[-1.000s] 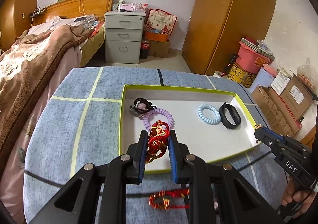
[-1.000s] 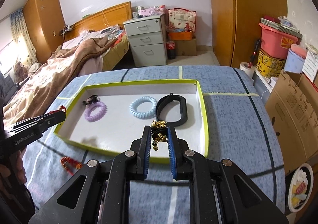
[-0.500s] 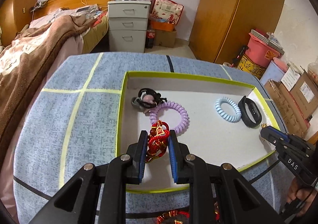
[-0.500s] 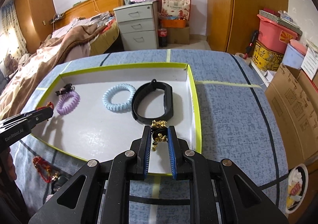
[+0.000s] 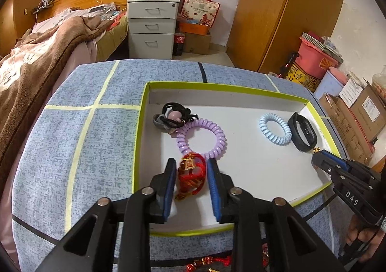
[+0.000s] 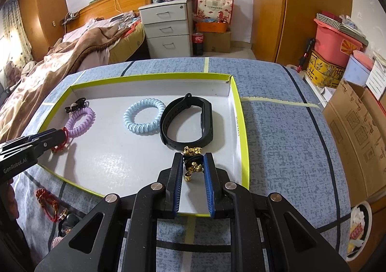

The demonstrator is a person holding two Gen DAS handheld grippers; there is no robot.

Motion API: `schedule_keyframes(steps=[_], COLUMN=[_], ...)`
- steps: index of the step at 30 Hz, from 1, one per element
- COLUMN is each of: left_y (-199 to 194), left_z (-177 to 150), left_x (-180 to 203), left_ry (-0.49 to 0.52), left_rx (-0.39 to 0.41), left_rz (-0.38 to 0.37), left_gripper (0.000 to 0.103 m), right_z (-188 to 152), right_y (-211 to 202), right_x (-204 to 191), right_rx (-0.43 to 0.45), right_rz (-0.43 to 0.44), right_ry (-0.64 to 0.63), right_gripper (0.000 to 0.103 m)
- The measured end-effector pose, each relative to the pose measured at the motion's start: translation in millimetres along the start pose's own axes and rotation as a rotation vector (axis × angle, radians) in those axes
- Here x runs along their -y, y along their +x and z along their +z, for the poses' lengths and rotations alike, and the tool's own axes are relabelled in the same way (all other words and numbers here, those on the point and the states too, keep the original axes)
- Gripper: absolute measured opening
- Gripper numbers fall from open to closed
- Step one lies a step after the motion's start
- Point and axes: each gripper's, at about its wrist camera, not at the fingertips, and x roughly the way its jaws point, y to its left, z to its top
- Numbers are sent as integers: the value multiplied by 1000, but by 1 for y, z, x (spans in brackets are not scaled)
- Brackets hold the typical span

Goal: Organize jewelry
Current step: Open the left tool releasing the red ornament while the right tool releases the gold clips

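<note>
A white tray with a lime-green rim (image 5: 142, 112) (image 6: 237, 115) lies on the blue table. In it are a black hair tie (image 5: 173, 114), a purple coil band (image 5: 201, 135) (image 6: 80, 121), a light-blue coil band (image 5: 275, 128) (image 6: 143, 116) and a black wristband (image 5: 302, 131) (image 6: 187, 122). My left gripper (image 5: 190, 166) is over the tray's near left, shut on a red and gold knotted charm (image 5: 191, 174). My right gripper (image 6: 192, 161) is over the tray's near right, shut on a black cord bracelet with gold beads (image 6: 193, 163).
More jewelry lies on the table in front of the tray: a red corded charm (image 6: 47, 200) (image 5: 208, 261) and some beads (image 6: 65, 220). A bed, a white drawer unit, a wardrobe and cardboard boxes (image 6: 357, 132) surround the table.
Both grippers have moved forward over the tray, each still holding its piece. The jaws look slightly wider apart now than before.
</note>
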Motion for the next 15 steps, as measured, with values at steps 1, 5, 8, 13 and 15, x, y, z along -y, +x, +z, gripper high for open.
schedule_keyframes(steps=[1,5,8,13,15], left_y=[0,0,-3,-12,-15], left_z=[0,1,0,-1,-1], left_x=[1,3,3,-3,-4], left_ry=[1,2,-5,-15,-18], left_rx=[0,-1,6,30,31], left_rz=[0,0,-11,-7,-7], left_gripper=[32,34,40,48,49], right_z=[0,0,0,0,-1], right_y=[0,-1,-3,-8,-9], right_x=[0,1,2,0,1], right_rx=[1,2,9,25,26], right_rz=[0,0,7,9,6], right_ry=[1,2,7,9,18], right_gripper=[18,19,27,42,42])
